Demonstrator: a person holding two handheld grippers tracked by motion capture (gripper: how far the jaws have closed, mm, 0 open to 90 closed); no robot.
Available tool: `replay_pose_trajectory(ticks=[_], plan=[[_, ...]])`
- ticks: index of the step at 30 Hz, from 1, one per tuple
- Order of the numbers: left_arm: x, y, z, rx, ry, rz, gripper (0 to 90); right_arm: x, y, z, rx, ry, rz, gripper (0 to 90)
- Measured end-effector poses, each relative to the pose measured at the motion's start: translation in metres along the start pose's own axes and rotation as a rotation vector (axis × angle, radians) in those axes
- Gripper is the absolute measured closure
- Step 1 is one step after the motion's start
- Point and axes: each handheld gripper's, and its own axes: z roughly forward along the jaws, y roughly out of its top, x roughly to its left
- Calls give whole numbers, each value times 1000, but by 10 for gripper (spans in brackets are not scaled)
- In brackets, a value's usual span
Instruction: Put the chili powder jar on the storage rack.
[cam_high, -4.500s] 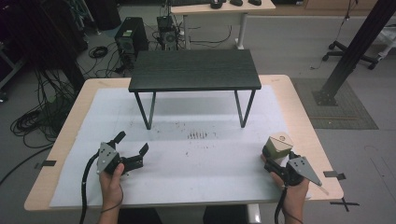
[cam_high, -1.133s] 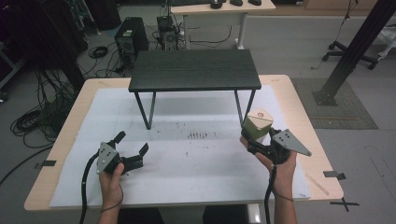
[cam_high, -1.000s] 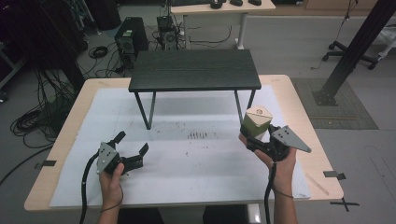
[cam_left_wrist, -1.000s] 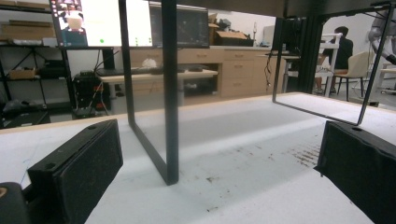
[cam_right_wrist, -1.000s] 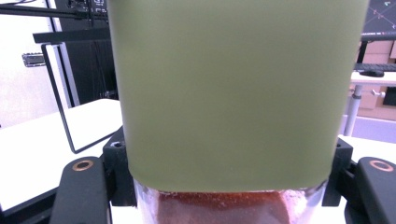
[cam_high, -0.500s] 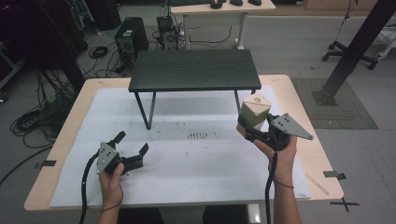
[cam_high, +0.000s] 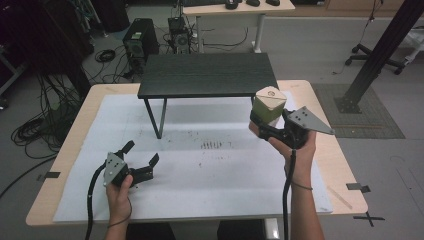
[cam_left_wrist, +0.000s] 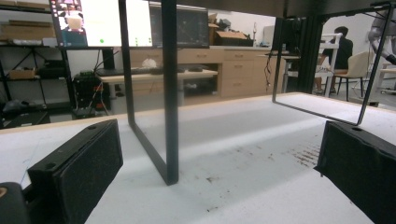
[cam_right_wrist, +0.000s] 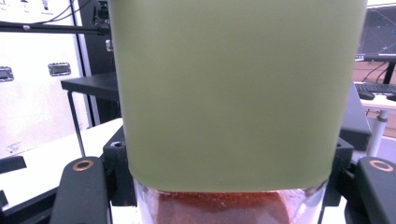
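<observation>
Your right tool (cam_high: 266, 121) grips a green-capped spice jar (cam_high: 268, 105), upright and lifted off the counter (cam_high: 320, 150), just beside the right end of the small black shelf (cam_high: 207, 75). Your left tool (cam_high: 140, 159) rests on the counter, jaws wide apart and holding nothing.

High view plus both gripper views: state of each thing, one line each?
Green-lidded clear jar of reddish powder: lidded, upright, held off the table.
Right gripper: shut on jar.
Left gripper: open, nothing between fingers, low over table.
Small black-topped metal-legged stand: upright, top bare.
</observation>
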Motion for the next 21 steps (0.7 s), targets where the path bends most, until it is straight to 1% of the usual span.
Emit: replay_pose_trajectory(ticks=[4, 11, 17, 21], plan=[[0, 0, 0, 0, 0, 0, 4, 0, 10, 6, -7, 10, 1, 299], [0, 0, 0, 0, 0, 0, 4, -6, 26, 16, -12, 17, 10, 299], [0, 0, 0, 0, 0, 1, 4, -9, 38, 24, -7, 16, -2, 299], [0, 0, 0, 0, 0, 0, 5, -11, 45, 29, -14, 13, 6, 299]])
